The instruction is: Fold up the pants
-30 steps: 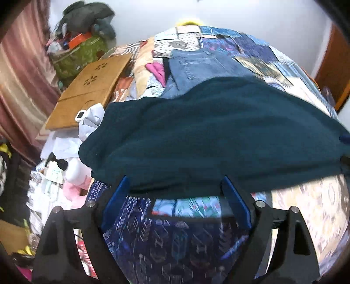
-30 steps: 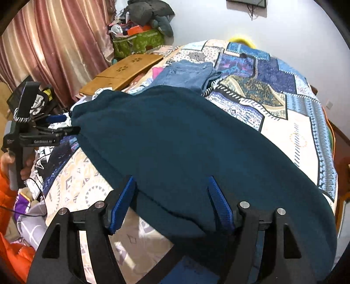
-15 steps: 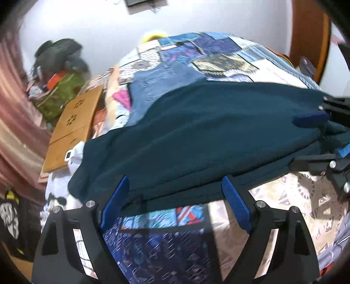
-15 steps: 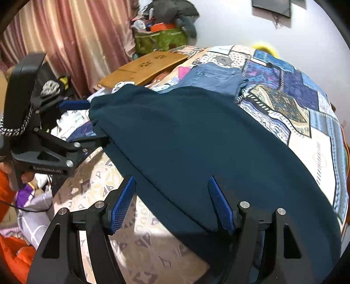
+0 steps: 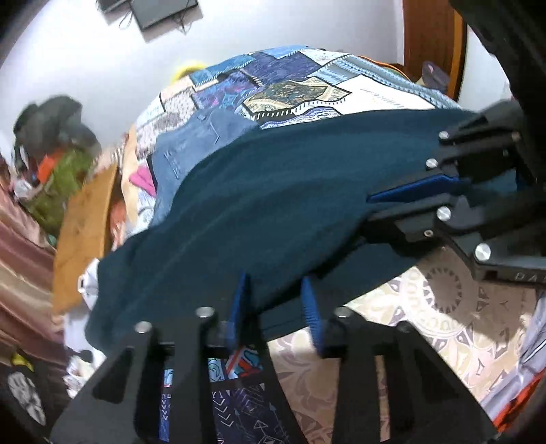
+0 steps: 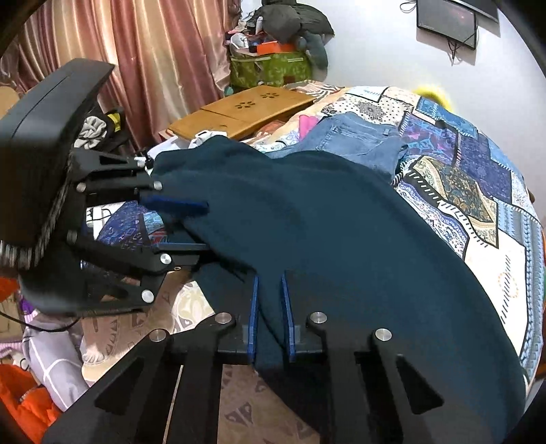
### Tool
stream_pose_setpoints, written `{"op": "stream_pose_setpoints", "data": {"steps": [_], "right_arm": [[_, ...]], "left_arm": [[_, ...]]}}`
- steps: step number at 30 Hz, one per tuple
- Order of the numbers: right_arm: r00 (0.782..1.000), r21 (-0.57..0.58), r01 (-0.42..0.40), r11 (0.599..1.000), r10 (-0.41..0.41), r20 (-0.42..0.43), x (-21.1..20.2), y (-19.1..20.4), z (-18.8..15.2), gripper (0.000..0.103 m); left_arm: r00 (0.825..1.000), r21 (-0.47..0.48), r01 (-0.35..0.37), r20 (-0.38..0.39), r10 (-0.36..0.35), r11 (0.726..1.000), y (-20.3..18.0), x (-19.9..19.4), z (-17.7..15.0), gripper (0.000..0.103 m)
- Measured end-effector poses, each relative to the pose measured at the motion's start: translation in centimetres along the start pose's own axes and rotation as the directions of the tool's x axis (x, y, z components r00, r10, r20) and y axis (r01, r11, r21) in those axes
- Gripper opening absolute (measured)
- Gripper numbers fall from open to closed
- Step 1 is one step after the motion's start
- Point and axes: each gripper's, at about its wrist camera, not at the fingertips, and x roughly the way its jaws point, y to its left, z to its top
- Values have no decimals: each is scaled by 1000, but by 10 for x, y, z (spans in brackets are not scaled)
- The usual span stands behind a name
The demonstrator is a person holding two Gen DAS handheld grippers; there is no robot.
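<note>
A: Left hand-held gripper [image 5: 274, 290], jaws closing, near hem of the dark teal pants [image 5: 290, 205] sitting between the blue pads. Pads look to be pinching the bunched edge already.

B: Right hand-held gripper [image 6: 269, 290]?

A: Clamped tight on the same pants, on the near edge, cloth running up between the pads. In the left wrist view it is coming in from 3 o'clock, fingers biting into the fabric.

B: Where are the pants lying?

A: Spreading across the patchwork bed quilt [image 6: 477, 191], from 6 o'clock out toward 12 in the right wrist view. Far end is overlapping blue jeans [image 6: 358, 136] at 12 o'clock.

B: Anything else?

A: Wooden lap tray [image 6: 239, 112] sitting at 11 o'clock, beside the bed. Green bag [image 6: 273, 68] behind it, pink curtain [image 6: 153, 61] hanging at 10 to 11. Dark screen [image 6: 447, 24] hanging on the wall at 1 o'clock.
</note>
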Motion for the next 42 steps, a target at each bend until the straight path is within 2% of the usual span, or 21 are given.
{"op": "stream_pose_setpoints", "data": {"steps": [3, 5, 8, 13, 15, 19, 21, 22, 24, 25, 28, 32, 34, 36, 39, 42], "right_arm": [[1000, 7, -7, 1000, 7, 19, -7, 1, -1, 10], [1000, 7, -7, 1000, 7, 28, -9, 2, -1, 10], [999, 21, -19, 1000, 18, 38, -12, 5, -5, 10], [998, 51, -39, 998, 36, 51, -19, 8, -11, 10], [998, 62, -53, 997, 51, 33, -17, 7, -13, 15], [996, 132, -94, 987, 91, 27, -22, -6, -15, 17], [996, 177, -86, 980, 77, 55, -32, -19, -15, 24], [996, 189, -71, 979, 60, 64, -35, -25, -16, 28], [996, 241, -22, 970, -1, 92, -42, -43, -20, 42], [995, 289, 7, 957, -36, 97, -45, -56, -25, 43], [991, 374, 93, 923, -123, 55, -47, -84, -40, 43], [983, 465, 174, 868, -180, -32, -52, -114, -71, 43], [980, 495, 192, 848, -191, -52, -60, -124, -89, 44], [974, 523, 217, 824, -216, -64, -73, -129, -106, 48], [960, 555, 264, 788, -272, -71, -100, -136, -130, 49], [942, 627, 296, 720, -330, -66, -135, -150, -157, 49]], "left_arm": [[999, -29, -30, 11, 30, 999, -1, -3, 1, 18], [1000, -73, -12, 19, 13, 997, 4, -7, 1, 15], [999, -144, 33, 30, -29, 989, 13, -15, -1, 13], [998, -154, 47, 46, -40, 987, 10, -26, -8, 13], [998, -155, 61, 34, -56, 986, 9, -24, -11, 13], [996, -184, 92, 12, -91, 979, 12, -19, -15, 14], [994, -202, 108, 10, -108, 973, 14, -22, -14, 20], [993, -210, 118, 12, -118, 971, 16, -24, -13, 26], [990, -234, 142, 25, -140, 962, 21, -31, -11, 39], [989, -245, 147, 35, -143, 958, 23, -35, -11, 47], [990, -261, 140, 63, -128, 955, 29, -46, -8, 58], [992, -285, 99, 98, -74, 953, 38, -54, 0, 77], [994, -292, 77, 99, -50, 953, 43, -52, 5, 79], [996, -298, 63, 84, -39, 953, 45, -45, 12, 80], [996, -308, 79, 62, -63, 948, 45, -32, 23, 81], [995, -309, 101, 37, -94, 946, 39, -16, 35, 81]]}}
